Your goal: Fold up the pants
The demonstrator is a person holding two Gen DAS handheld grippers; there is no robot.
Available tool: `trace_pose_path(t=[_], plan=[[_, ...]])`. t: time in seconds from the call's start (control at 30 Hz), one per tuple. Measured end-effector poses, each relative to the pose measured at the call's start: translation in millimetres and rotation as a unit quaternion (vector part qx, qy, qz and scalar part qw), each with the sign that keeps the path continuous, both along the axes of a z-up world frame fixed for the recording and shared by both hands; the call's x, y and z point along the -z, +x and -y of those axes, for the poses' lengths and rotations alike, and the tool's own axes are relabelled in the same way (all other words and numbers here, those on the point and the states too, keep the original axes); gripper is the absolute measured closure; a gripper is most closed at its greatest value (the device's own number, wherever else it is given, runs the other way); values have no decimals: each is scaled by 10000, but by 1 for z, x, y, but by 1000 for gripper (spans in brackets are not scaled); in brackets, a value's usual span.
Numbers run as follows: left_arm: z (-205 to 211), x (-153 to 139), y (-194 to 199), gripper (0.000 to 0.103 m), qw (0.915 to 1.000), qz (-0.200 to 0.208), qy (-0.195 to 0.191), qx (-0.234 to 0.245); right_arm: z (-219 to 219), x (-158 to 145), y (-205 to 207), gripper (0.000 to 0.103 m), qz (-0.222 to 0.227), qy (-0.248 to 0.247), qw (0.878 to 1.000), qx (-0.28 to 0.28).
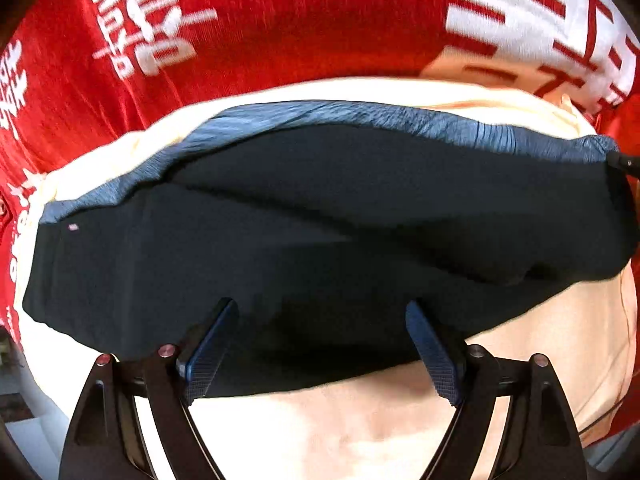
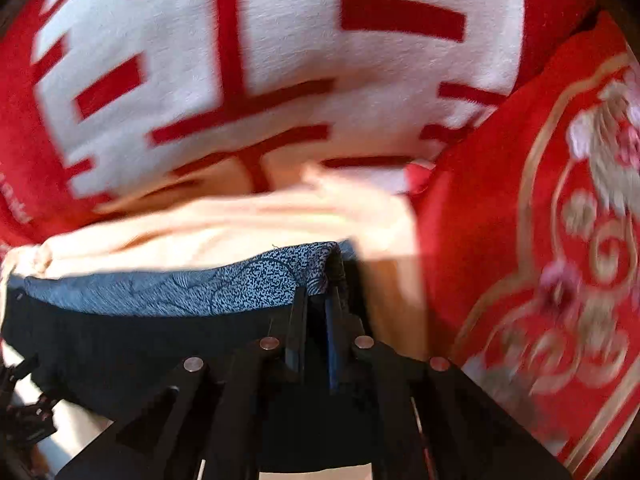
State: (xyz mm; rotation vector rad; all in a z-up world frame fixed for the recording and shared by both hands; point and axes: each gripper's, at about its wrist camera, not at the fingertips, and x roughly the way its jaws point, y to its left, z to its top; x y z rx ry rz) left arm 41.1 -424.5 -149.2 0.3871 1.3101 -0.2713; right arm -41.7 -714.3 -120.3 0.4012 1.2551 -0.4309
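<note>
The pants [image 1: 320, 224] are dark navy with a blue patterned waistband [image 1: 360, 120], lying folded in a flat band on a peach cloth. My left gripper [image 1: 322, 308] is open, its blue-padded fingers [image 1: 212, 344] spread over the near edge of the pants, holding nothing. In the right wrist view the pants [image 2: 120, 344] stretch to the left, and my right gripper [image 2: 316, 300] is shut on the corner of the patterned waistband [image 2: 200, 288]. The right gripper's tip also shows at the pants' far right end in the left wrist view [image 1: 622, 160].
A peach cloth [image 1: 380, 408] lies under the pants. A red blanket with white characters [image 1: 260, 20] covers the area beyond. A red embroidered pillow [image 2: 560, 220] sits to the right. The left gripper shows dimly at the lower left of the right view [image 2: 24, 408].
</note>
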Motion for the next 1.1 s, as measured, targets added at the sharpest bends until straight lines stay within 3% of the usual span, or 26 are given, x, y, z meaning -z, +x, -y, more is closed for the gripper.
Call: trace_pose_path(t=[0.13, 0.2, 0.27, 0.37, 0.4, 0.5, 0.63, 0.87, 1.1], plan=[[0, 2, 19, 17, 9998, -25, 138, -106, 22, 22, 8, 90, -412, 326, 9981, 326], [0, -3, 23, 17, 9998, 67, 70, -147, 20, 4, -2, 68, -194, 132, 9987, 463], [-1, -8, 26, 17, 9996, 218, 86, -142, 10, -18, -18, 65, 155, 170, 9984, 513], [-9, -10, 38, 17, 9993, 275, 187, -146, -11, -33, -38, 65, 519, 895, 9939, 381], [-12, -10, 41, 17, 9992, 277, 227, -183, -24, -31, -48, 65, 680, 1524, 9854, 351], [-25, -8, 45, 17, 9990, 203, 209, -352, -66, -7, -66, 64, 662, 2768, 9580, 359], [-53, -8, 35, 17, 9969, 2, 291, -728, -131, 20, -66, 64, 747, 3646, 9279, 202], [-132, -13, 40, 17, 9875, -85, 458, -1506, -222, 36, -22, 65, 846, 4127, 9057, -471], [-211, -12, 67, 17, 9802, 222, 637, -1863, -304, 43, 0, 65, 885, 4335, 8939, -724]])
